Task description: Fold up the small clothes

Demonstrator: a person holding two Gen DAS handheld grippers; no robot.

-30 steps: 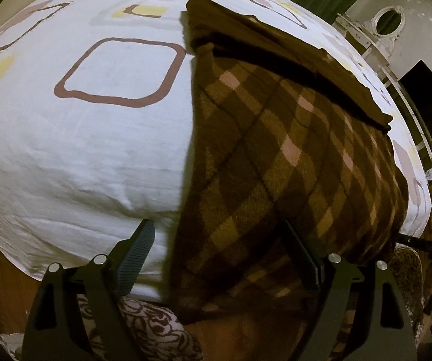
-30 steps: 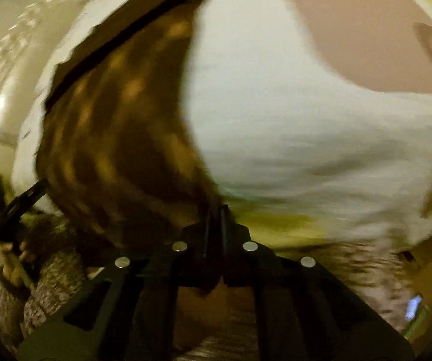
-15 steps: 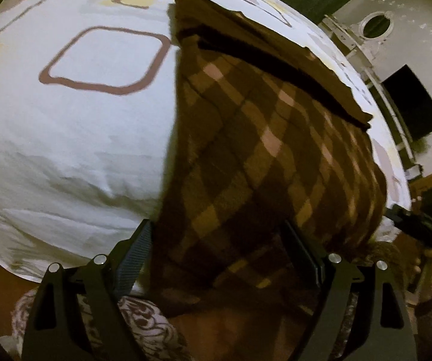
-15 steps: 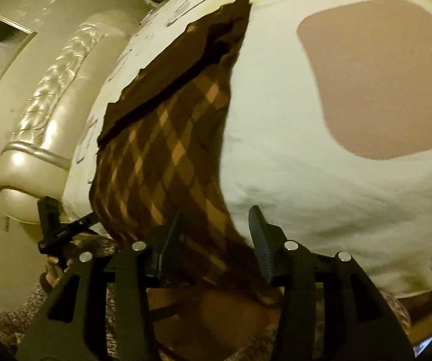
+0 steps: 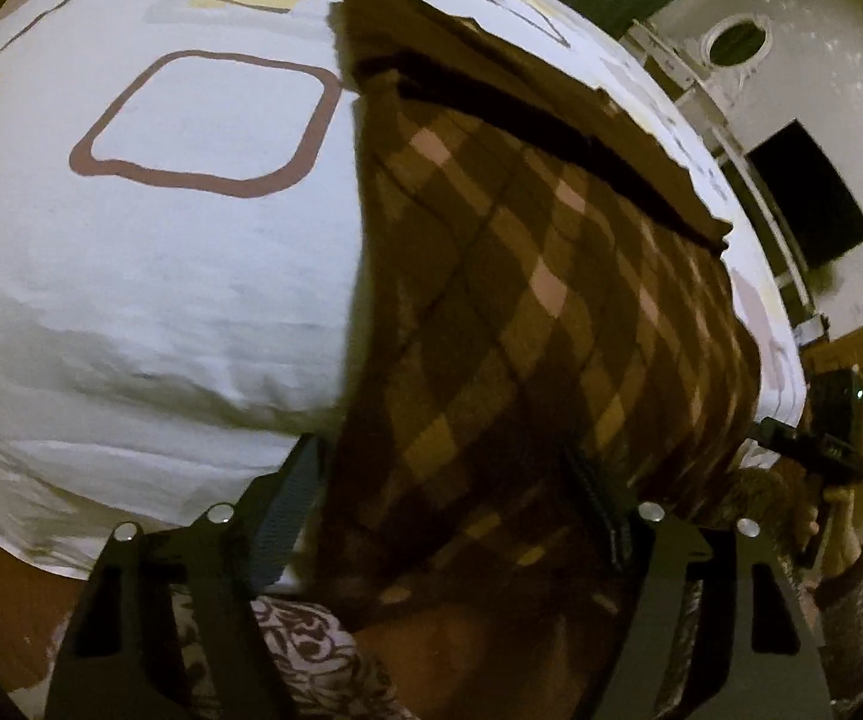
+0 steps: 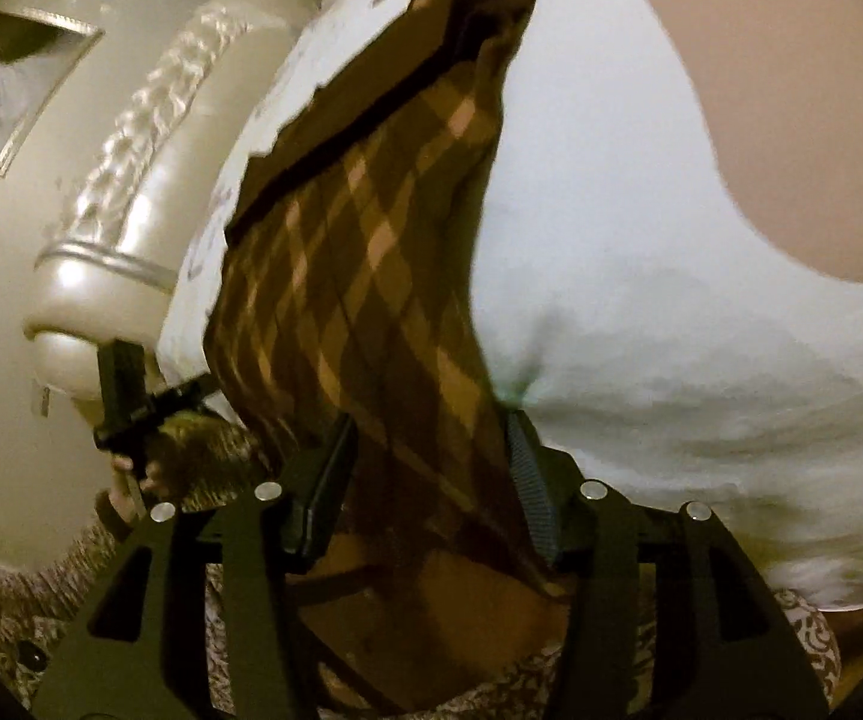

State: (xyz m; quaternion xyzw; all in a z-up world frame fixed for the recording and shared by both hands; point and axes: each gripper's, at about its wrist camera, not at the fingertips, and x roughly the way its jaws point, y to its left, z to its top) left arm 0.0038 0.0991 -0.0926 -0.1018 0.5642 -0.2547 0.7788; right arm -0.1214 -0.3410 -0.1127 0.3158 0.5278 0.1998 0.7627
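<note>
That brown plaid garment (image 5: 527, 324) draped over the bed (image 5: 179, 276) edge at 6 o'clock looks soft, floppy and light, so grab the near corners; left gripper (image 5: 449, 510) fingers closing around it, right gripper (image 6: 431, 468) fingers apart astride it.

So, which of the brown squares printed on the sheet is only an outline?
The outlined square left of the plaid garment; the other brown square, right of the garment, is filled solid.

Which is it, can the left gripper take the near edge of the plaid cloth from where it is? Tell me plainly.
Probably yes. The left gripper is closing with the near edge of the plaid cloth already between its fingers, and nothing else lies on the white bedsheet in its way.
</note>
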